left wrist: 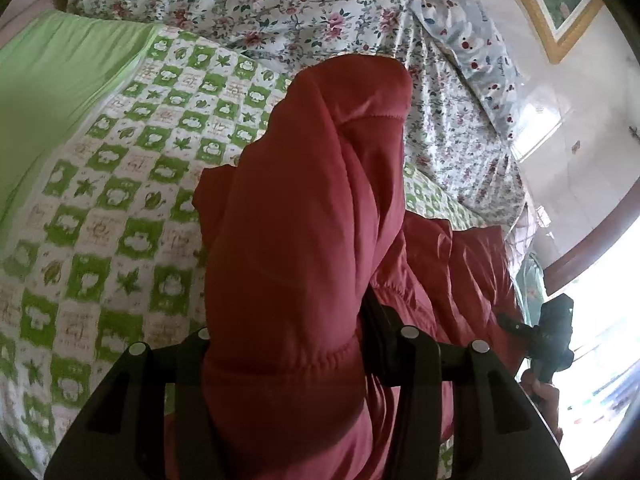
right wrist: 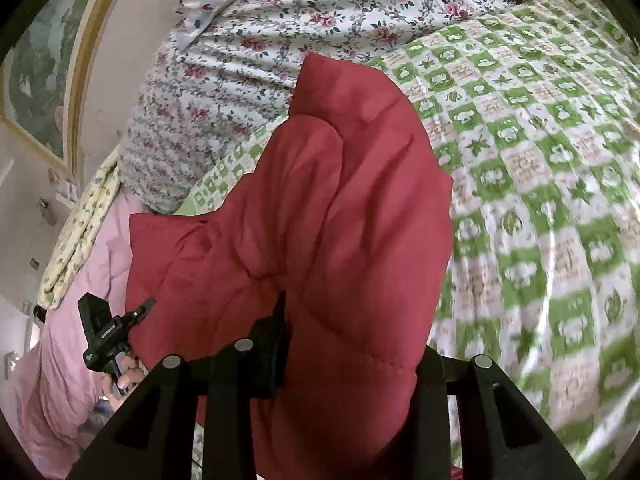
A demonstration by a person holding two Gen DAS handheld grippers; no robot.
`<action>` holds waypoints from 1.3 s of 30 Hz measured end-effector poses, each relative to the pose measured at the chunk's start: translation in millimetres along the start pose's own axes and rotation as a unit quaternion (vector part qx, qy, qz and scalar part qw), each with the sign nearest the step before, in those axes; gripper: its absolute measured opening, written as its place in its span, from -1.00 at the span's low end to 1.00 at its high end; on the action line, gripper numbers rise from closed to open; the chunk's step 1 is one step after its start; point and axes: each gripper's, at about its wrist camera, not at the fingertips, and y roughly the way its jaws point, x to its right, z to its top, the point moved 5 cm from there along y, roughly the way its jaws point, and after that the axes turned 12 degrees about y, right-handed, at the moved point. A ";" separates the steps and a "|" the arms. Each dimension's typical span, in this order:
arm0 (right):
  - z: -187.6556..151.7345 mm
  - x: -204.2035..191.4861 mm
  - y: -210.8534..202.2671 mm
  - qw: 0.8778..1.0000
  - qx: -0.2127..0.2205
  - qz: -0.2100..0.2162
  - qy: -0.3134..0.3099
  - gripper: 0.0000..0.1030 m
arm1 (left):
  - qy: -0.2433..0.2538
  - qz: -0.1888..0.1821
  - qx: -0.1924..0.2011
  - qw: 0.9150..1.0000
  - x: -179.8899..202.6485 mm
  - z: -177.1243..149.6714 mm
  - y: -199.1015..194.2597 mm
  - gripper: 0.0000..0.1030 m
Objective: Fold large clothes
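Observation:
A red padded jacket hangs in the air above a bed with a green and white checked cover. My left gripper is shut on a thick fold of the jacket, which hides most of its fingers. My right gripper is shut on another fold of the same jacket; one black finger shows at the fold's left. Each view shows the other gripper at its side: the right gripper in the left wrist view, the left gripper in the right wrist view.
A floral sheet covers the head of the bed, with a pale blue patterned pillow on it. A plain green cloth lies at the left. Pink bedding hangs at the bed's side. A framed picture hangs on the wall.

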 end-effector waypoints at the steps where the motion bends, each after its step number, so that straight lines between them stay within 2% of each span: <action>1: -4.8 -0.1 -3.6 1.000 0.001 0.002 0.000 -0.34 | 0.000 0.000 0.001 1.000 1.4 -4.0 -3.5 -0.12; 12: -44.1 3.2 -27.3 1.000 0.006 0.013 0.007 -0.33 | -0.003 -0.008 0.011 1.000 6.4 -45.6 -32.1 -0.12; 19: -58.5 12.3 -28.5 1.000 0.009 0.010 0.013 -0.33 | -0.016 -0.010 0.007 1.000 0.0 -62.9 -30.8 -0.12; 24: -59.2 30.8 -21.3 0.999 0.017 0.004 0.033 -0.32 | -0.025 0.012 -0.004 1.000 -13.5 -73.4 -18.3 -0.10; 28: -59.9 44.3 -12.1 0.998 0.023 0.000 0.052 -0.21 | -0.044 0.030 -0.016 0.998 -27.0 -81.9 -3.9 -0.04; 34: -61.3 51.8 -1.3 0.998 0.041 -0.024 0.046 -0.07 | -0.050 0.064 -0.023 0.996 -32.1 -84.1 7.8 0.14; 39: -61.5 59.8 3.5 0.997 0.051 -0.036 0.050 0.08 | -0.047 0.109 -0.027 0.993 -33.9 -83.1 14.2 0.40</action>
